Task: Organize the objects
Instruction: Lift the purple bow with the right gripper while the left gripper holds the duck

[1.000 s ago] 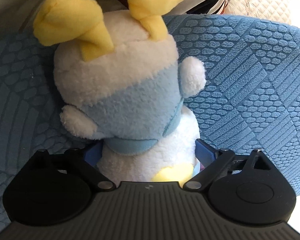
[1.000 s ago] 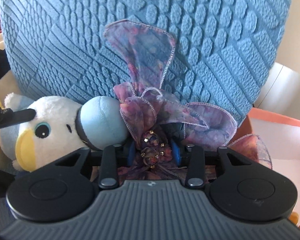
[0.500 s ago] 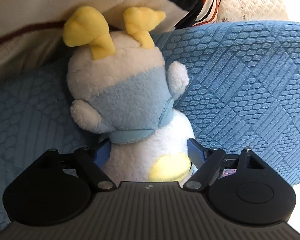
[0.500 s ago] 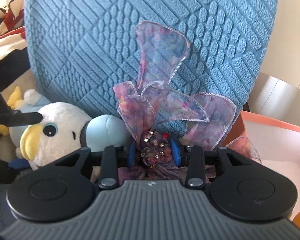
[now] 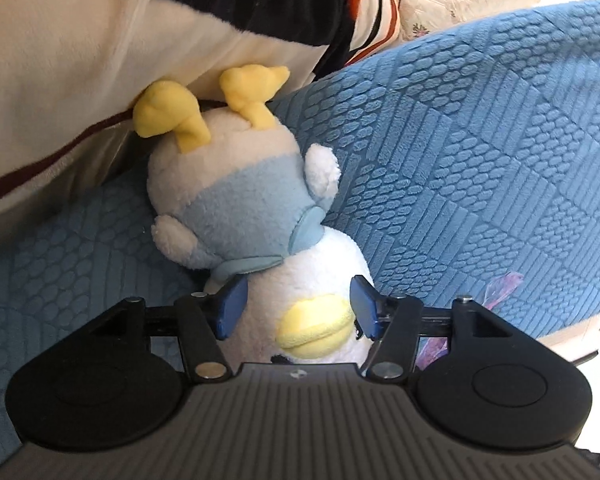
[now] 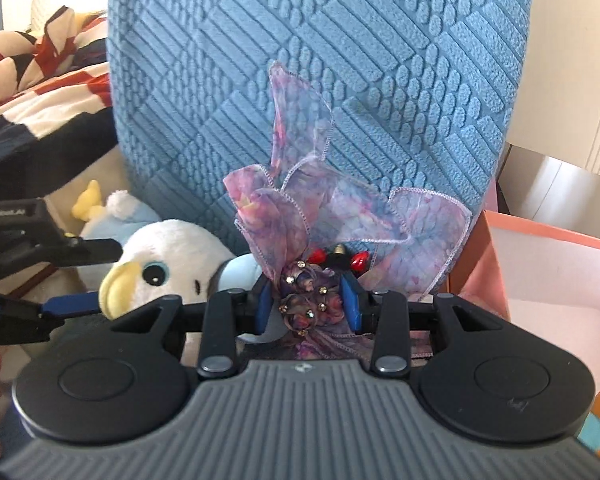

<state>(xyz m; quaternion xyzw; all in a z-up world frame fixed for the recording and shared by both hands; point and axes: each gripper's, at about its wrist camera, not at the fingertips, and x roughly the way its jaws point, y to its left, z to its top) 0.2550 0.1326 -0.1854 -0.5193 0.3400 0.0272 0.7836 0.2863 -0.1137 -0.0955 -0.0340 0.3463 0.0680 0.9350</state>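
**Q:** Where does the plush duck sit relative to my left fingers?

**A:** In the left wrist view, the plush duck [image 5: 260,216] lies head toward me on the blue cushion [image 5: 480,152]. Its white head fills the gap of my left gripper [image 5: 296,306]; the yellow beak [image 5: 314,328] sits at 6 o'clock of the body, the yellow feet [image 5: 204,116] at 12 o'clock against a cream plush [image 5: 100,60]. The blue pads [image 5: 230,306] stand at 9 and 3 o'clock of the head. The jaws are closing, with the head between them; the pads touch the fur on both sides.

**Q:** And the other hand?

**A:** In the right wrist view, my right gripper [image 6: 306,306] is clenched on a purple ribbon bow [image 6: 340,216]. The beaded knot [image 6: 306,300] sits squarely between the pads, and the loops fan out toward 12 and 2 o'clock, in front of the blue cushion [image 6: 320,60].

**Q:** What lies around it?

**A:** The duck [image 6: 168,256] appears at 9 o'clock of the bow, its head between the left gripper's fingers [image 6: 72,304]. A pink box [image 6: 540,276] stands at 3 o'clock of the bow. A striped fabric [image 6: 40,80] lies at 10 o'clock.
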